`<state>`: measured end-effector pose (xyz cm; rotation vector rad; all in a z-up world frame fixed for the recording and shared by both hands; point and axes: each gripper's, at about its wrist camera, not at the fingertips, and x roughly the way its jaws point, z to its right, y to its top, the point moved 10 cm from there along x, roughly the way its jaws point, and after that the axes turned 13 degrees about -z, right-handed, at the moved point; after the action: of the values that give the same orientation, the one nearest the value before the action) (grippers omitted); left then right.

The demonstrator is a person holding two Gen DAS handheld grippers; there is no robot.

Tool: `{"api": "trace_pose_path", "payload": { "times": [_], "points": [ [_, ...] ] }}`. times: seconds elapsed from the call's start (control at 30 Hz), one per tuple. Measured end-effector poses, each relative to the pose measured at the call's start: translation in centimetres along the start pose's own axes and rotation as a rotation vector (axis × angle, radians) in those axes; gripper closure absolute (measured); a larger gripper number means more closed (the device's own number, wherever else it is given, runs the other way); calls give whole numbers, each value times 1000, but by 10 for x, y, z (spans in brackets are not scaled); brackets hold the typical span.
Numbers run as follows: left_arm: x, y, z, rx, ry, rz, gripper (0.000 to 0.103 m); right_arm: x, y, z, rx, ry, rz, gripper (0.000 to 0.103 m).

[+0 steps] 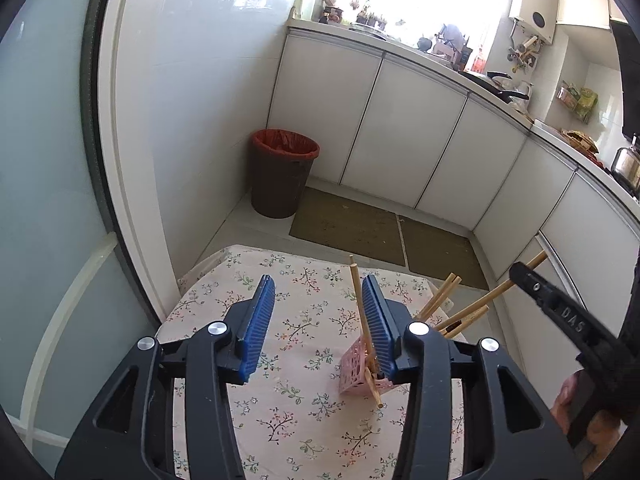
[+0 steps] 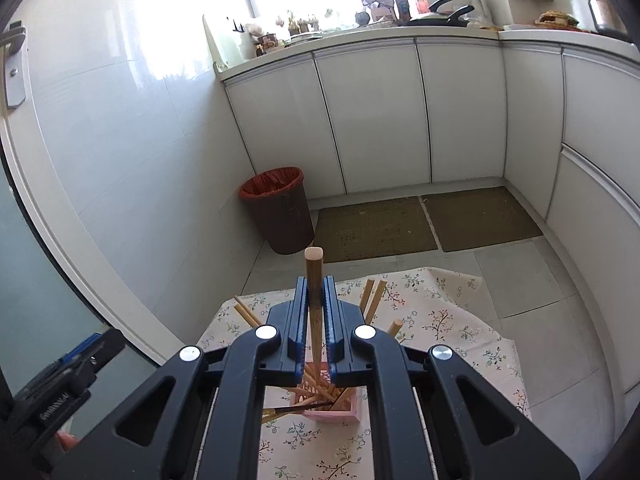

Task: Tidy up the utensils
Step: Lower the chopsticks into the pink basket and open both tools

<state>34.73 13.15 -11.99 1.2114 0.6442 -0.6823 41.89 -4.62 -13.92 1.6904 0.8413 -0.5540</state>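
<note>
The jaws of our right gripper are pinching one bamboo chopstick. We hold it straight up, and its round end pokes out above the blue pads. Its low end points down at the pink holder right under the gripper. The pink holder stands on the flowery tablecloth. More chopsticks sit in the holder and lean out to all sides.

The jaws of our left gripper are spread wide with nothing between them. This gripper hangs just to the left of the pink holder. One leaning chopstick shows right by its right pad.

Past the table, a brown trash bin with a red bag stands on the floor by the white cabinets.
</note>
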Motion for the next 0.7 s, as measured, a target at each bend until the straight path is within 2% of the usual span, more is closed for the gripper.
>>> {"api": "trace_pose_path", "payload": {
  "times": [0.07, 0.13, 0.2, 0.3, 0.33, 0.37, 0.4, 0.47, 0.63, 0.7],
  "points": [
    [-1, -1, -2, 9, 29, 10, 54, 10, -7, -2, -17, -11, -11, 92],
    [-5, -1, -2, 19, 57, 29, 45, 11, -10, -3, -30, -22, -17, 91],
    [-15, 1, -2, 28, 105, 74, 25, 1, -8, 0, -32, -46, 0, 91],
    [-32, 4, 3, 51, 154, 132, 15, -21, -5, 4, -25, -69, 30, 91],
    [-38, 4, 6, 59, 162, 142, 14, -28, -5, 6, -24, -83, 38, 89],
    [-41, 3, 9, 64, 168, 147, 12, -34, -5, 8, -23, -92, 46, 83],
    [-45, 2, 12, 69, 174, 149, 11, -41, -7, 11, -18, -102, 54, 72],
    [-51, -1, 18, 84, 177, 151, 10, -58, -11, 18, -2, -120, 82, 60],
    [-67, -11, 32, 110, 182, 157, 9, -89, -24, 28, 6, -142, 100, 56],
    [-75, -16, 38, 119, 180, 162, 7, -101, -30, 30, 3, -159, 108, 49]
  ]
}}
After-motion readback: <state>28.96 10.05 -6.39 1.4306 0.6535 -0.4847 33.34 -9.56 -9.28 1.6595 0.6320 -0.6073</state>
